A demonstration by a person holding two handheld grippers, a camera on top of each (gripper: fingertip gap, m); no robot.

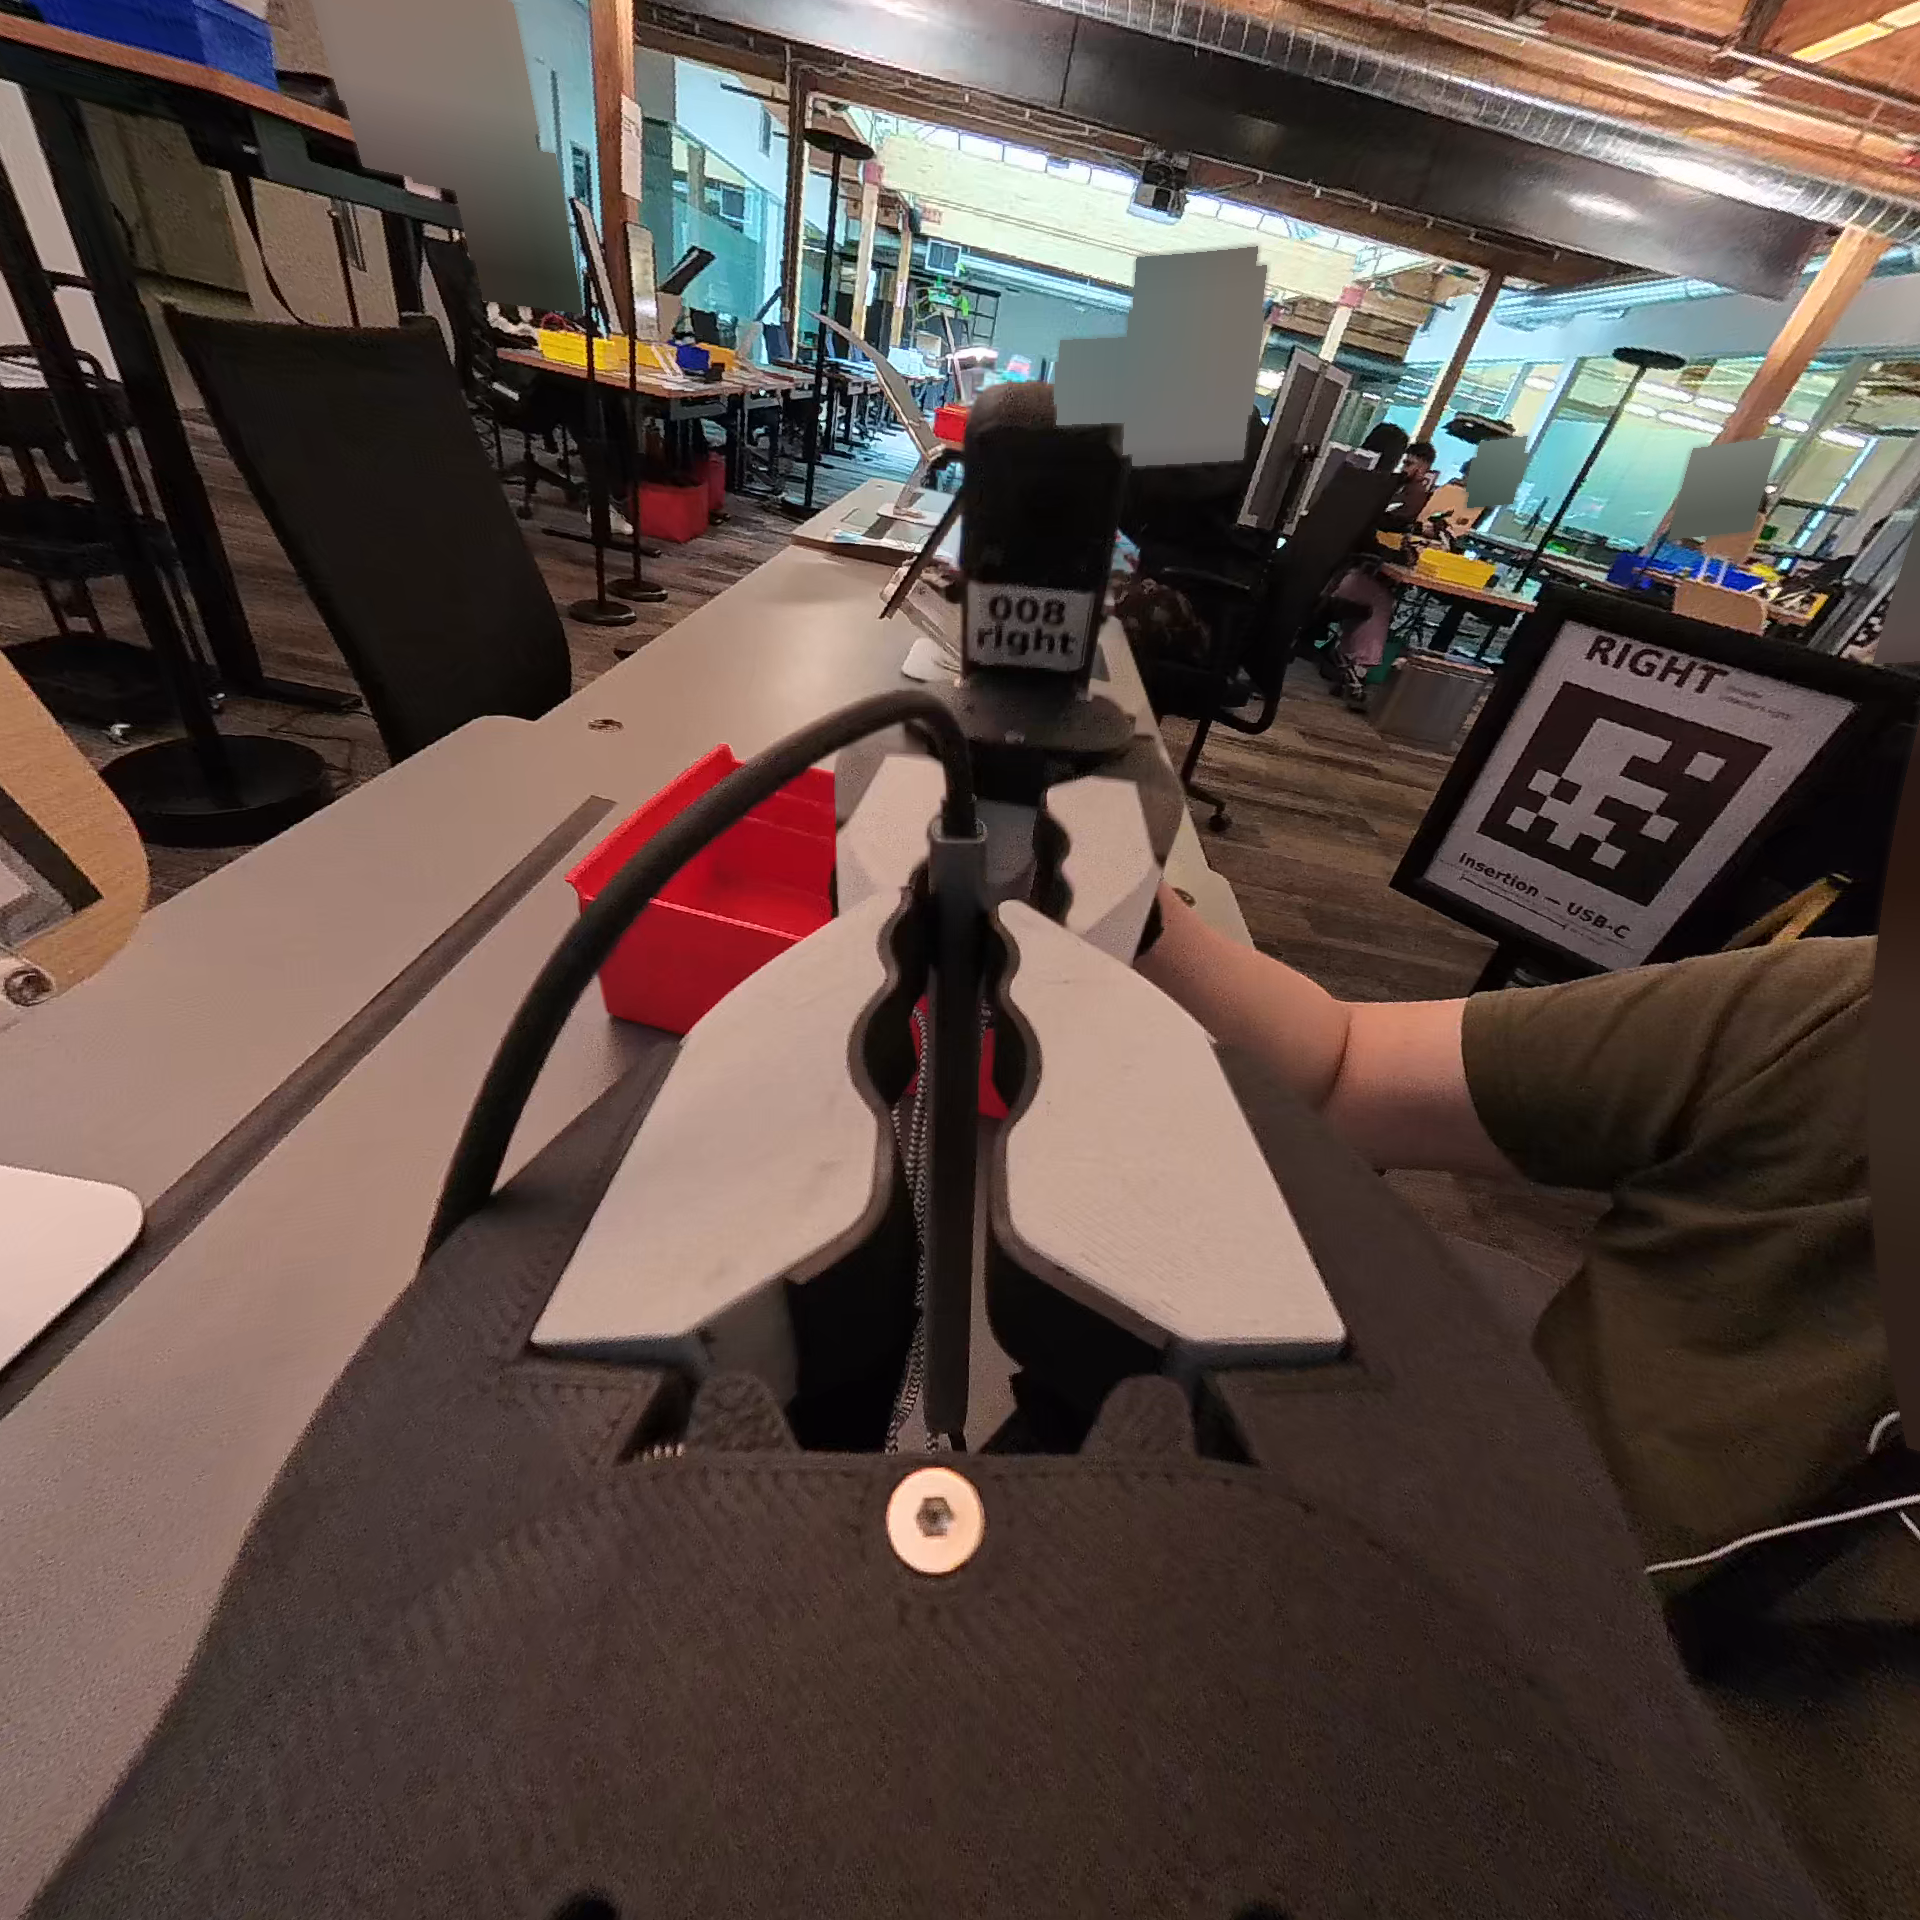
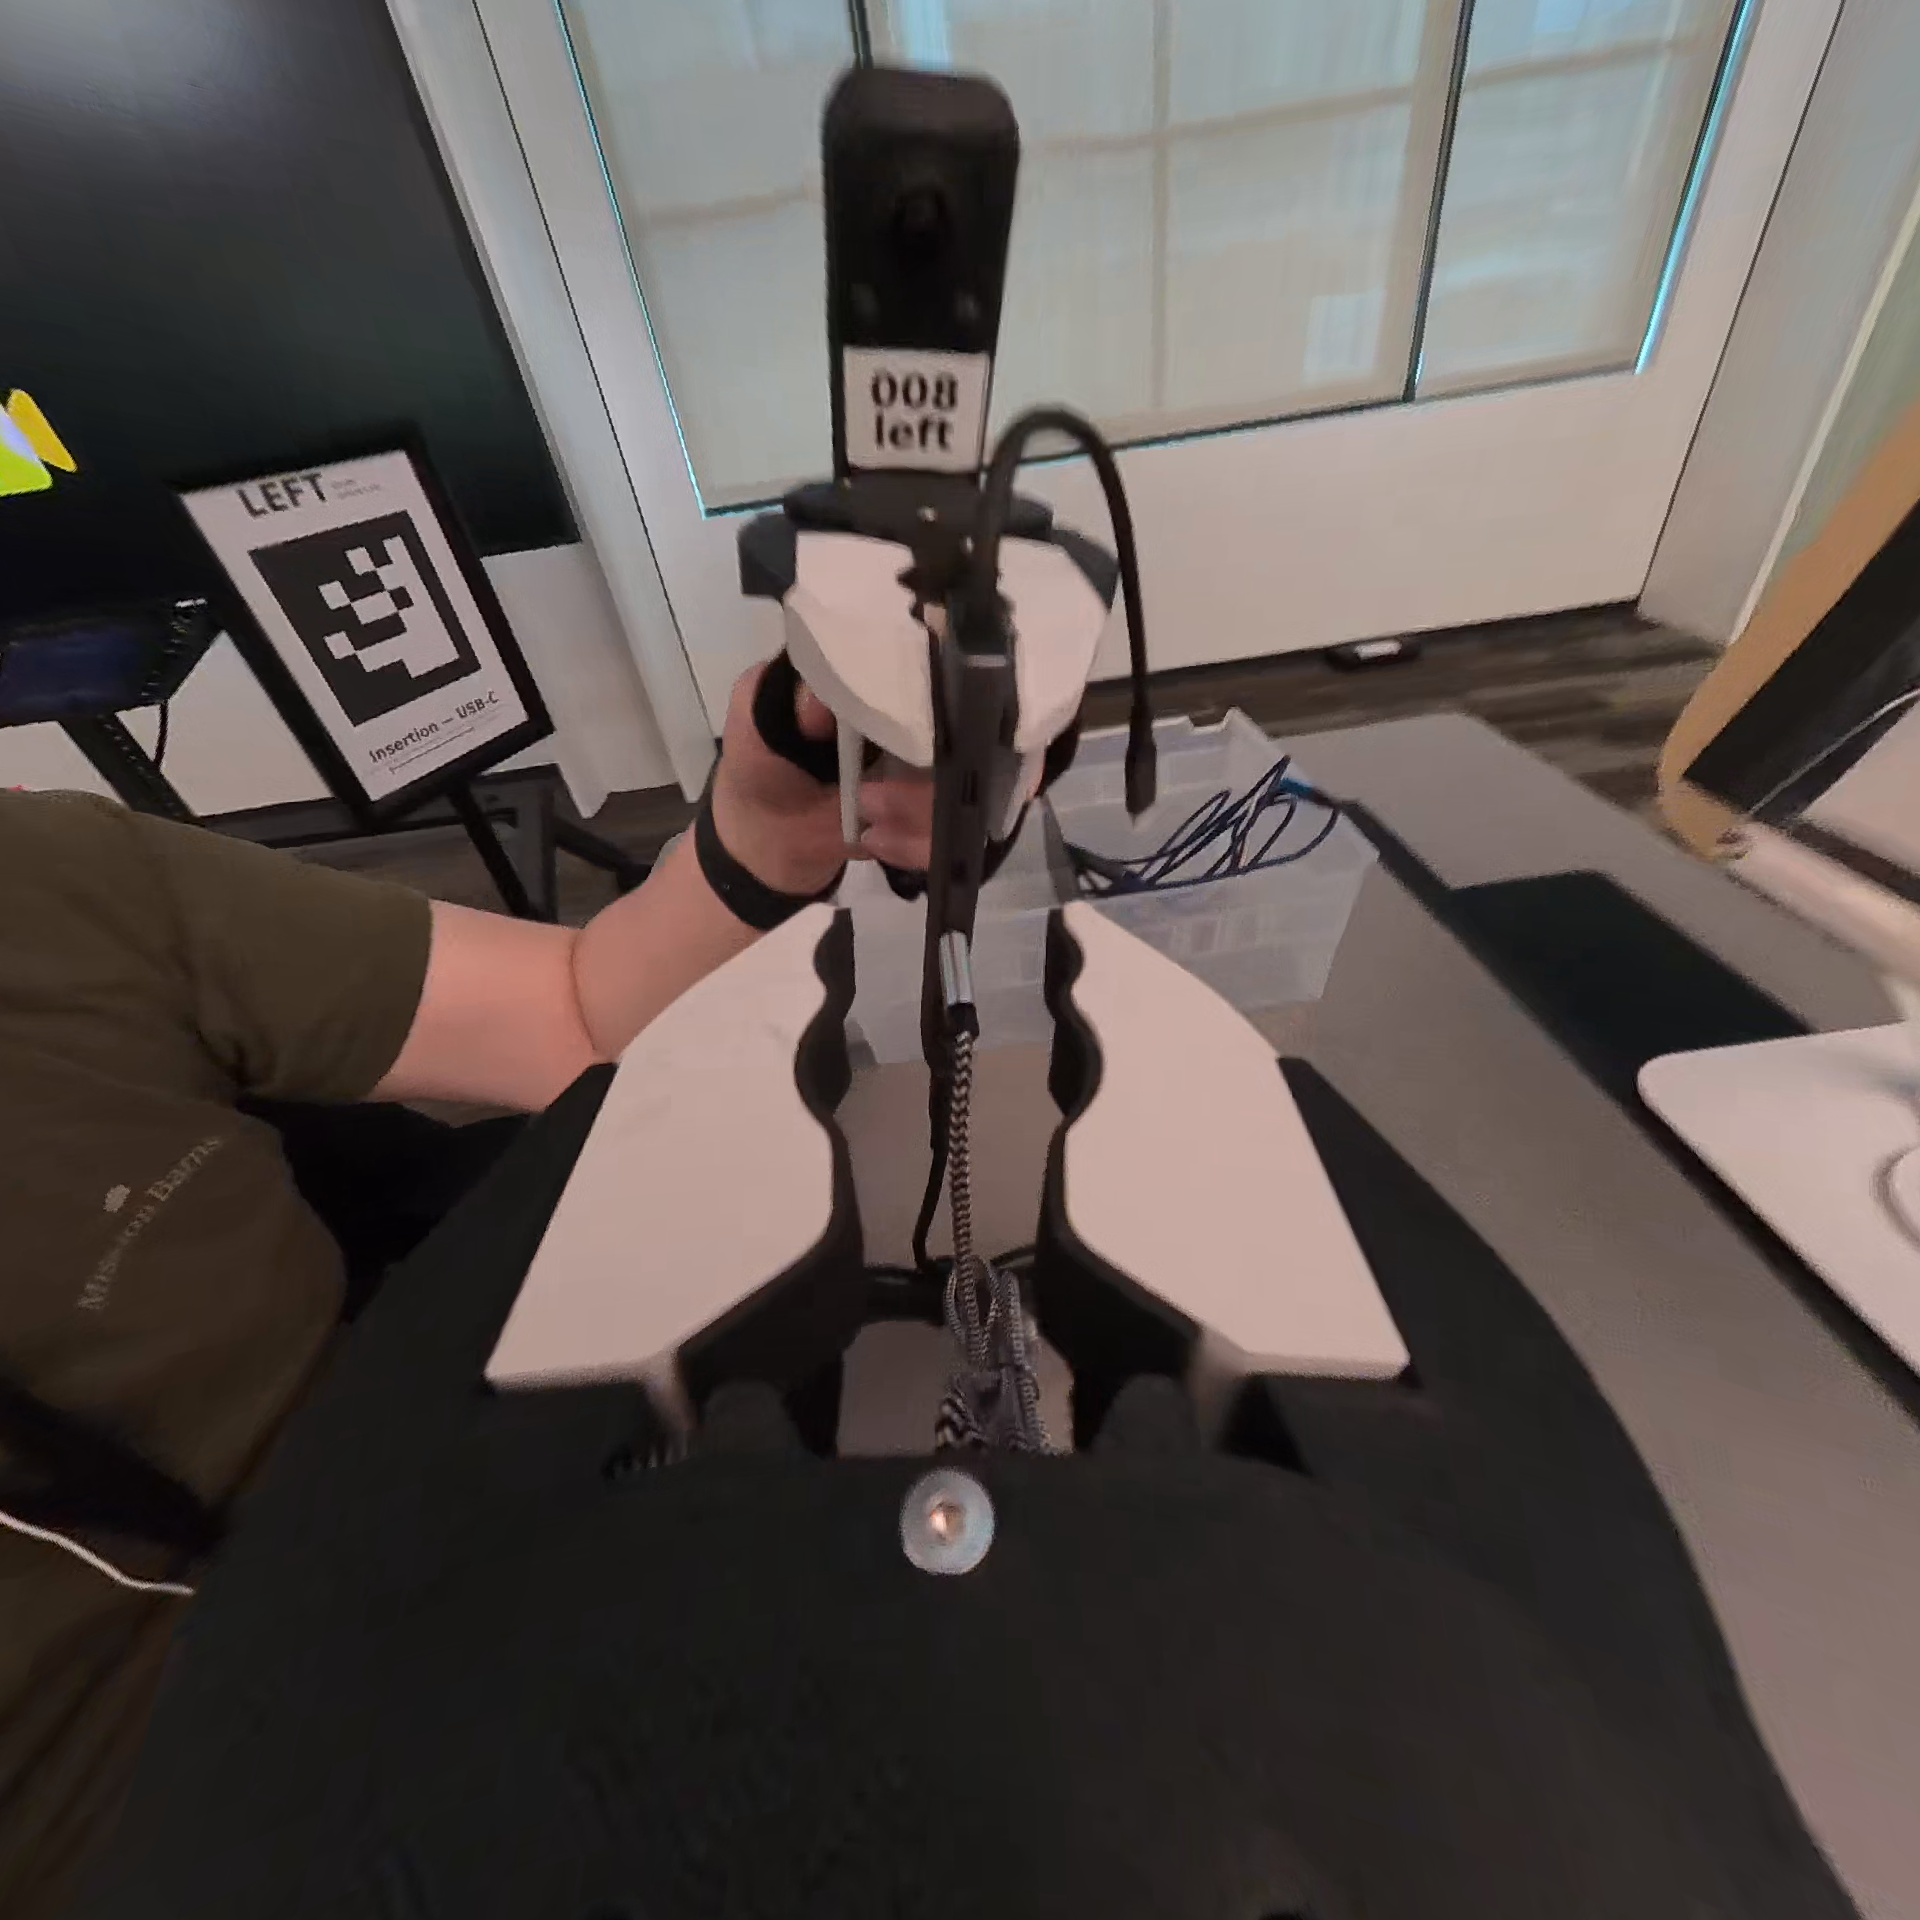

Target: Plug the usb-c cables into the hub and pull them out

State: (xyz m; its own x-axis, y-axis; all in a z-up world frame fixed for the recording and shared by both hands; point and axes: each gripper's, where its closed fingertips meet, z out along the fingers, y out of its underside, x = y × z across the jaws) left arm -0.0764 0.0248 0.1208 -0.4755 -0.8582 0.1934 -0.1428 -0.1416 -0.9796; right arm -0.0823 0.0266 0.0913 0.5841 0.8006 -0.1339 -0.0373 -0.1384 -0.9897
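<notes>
My right fingers (image 2: 727,1122) stand apart with nothing pinched: the braided cable (image 2: 961,1101) runs up the gap between them without touching either one, its slack bunched near the base of that gripper. Just past the tips, the cable's silver plug (image 2: 956,966) meets the lower end of the hub (image 2: 961,790) and looks seated in a port, though the frame is too soft to be sure it is fully home. My left fingers (image 1: 779,1091) are closed on the hub, clamping its thin dark body edge-on and holding it up in the air above the worktop (image 1: 312,935). The hub's own black lead (image 1: 623,935) arcs away from its far end and hangs loose. So I judge one insertion done, or very nearly. What is left is to take hold of that plug again and pull it out, then repeat with any other cables. Farther off, a clear bin (image 2: 1247,914) holds a tangle of blue cables, and a red bin (image 1: 707,935) sits on the worktop; I cannot tell what is in it.
</notes>
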